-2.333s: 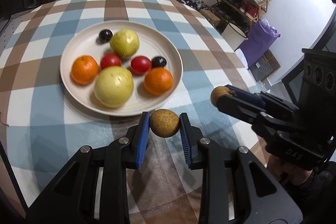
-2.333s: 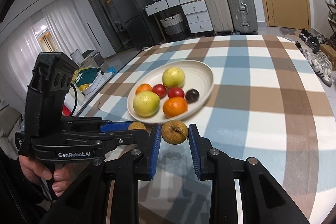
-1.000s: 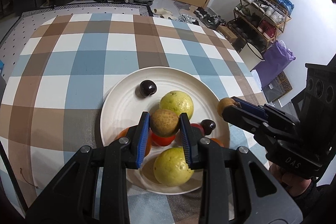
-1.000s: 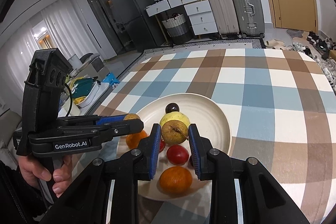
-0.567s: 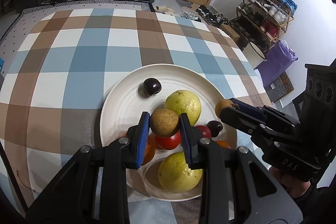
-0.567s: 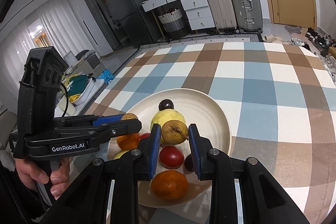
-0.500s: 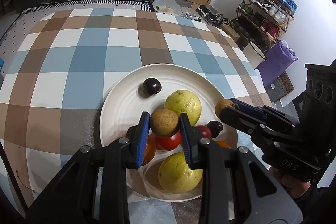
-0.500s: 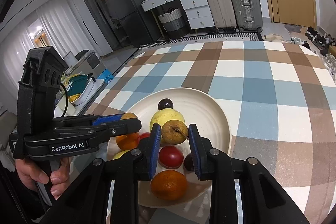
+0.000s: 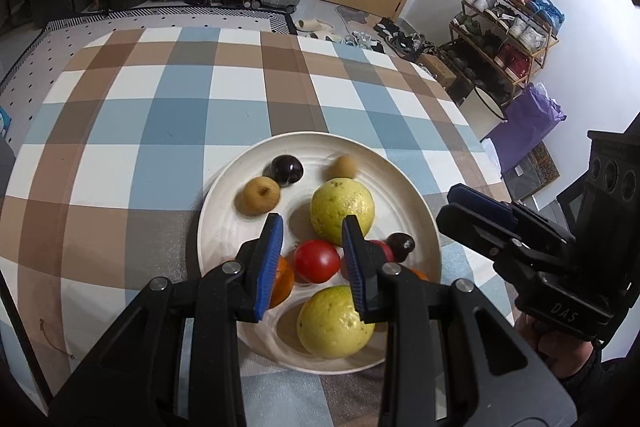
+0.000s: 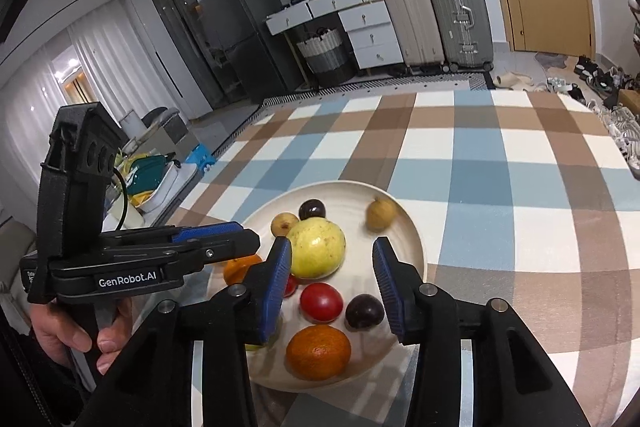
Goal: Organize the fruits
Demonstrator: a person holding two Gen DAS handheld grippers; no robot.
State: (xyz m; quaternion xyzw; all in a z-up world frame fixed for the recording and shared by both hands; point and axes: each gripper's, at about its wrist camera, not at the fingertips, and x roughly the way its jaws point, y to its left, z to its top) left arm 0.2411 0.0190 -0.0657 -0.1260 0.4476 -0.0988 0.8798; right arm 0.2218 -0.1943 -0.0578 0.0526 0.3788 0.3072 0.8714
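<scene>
"Both hang empty over the plate point(image 9: 224, 227): left tool point(image 9: 312, 243) narrowly parted, right tool point(image 10: 332, 279) just been opening wide."

"The brown fruit point(image 9: 257, 195) sits by the plum point(image 9: 287, 169). The second fruit point(image 9: 346, 167) looks blurred near the far rim and might roll onto the counter point(image 9: 160, 107)."

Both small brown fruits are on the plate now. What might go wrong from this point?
The right gripper has just been opening, nothing between its jaws, and the small brown fruit beyond it looks motion-blurred close to the plate rim; it may roll off onto the tablecloth. The left gripper hangs open low over the tomato and guava; pulling back carelessly might knock them.
</scene>
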